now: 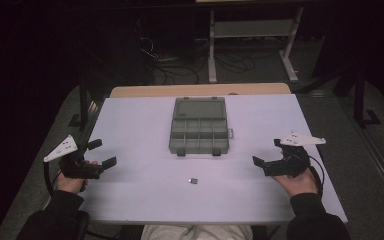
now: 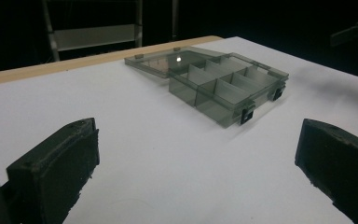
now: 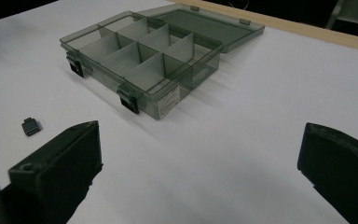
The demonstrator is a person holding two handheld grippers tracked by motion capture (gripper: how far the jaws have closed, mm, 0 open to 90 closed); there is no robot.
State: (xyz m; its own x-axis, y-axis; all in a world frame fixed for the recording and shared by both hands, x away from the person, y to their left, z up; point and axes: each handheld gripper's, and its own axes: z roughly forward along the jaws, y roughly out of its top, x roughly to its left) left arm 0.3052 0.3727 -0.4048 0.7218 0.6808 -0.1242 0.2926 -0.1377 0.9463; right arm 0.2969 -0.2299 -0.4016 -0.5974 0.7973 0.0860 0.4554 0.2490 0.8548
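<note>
A smoky clear compartment box [image 1: 199, 132] lies open in the middle of the white table, its lid folded back flat. Its compartments [image 2: 223, 86] [image 3: 137, 56] look empty, and black latches sit on its near wall. A small dark adapter-like piece [image 1: 193, 180] [image 3: 31, 126] lies on the table in front of the box. My left gripper [image 1: 101, 153] rests at the table's left edge, open, with nothing between its jaws. My right gripper [image 1: 268, 153] is at the right side, also open and holding nothing.
The white tabletop [image 1: 145, 150] sits over a wooden board [image 1: 200, 90] at the far edge. Beyond it are a metal frame [image 1: 252, 30] and cables on a dark floor. The person's sleeves enter from the bottom.
</note>
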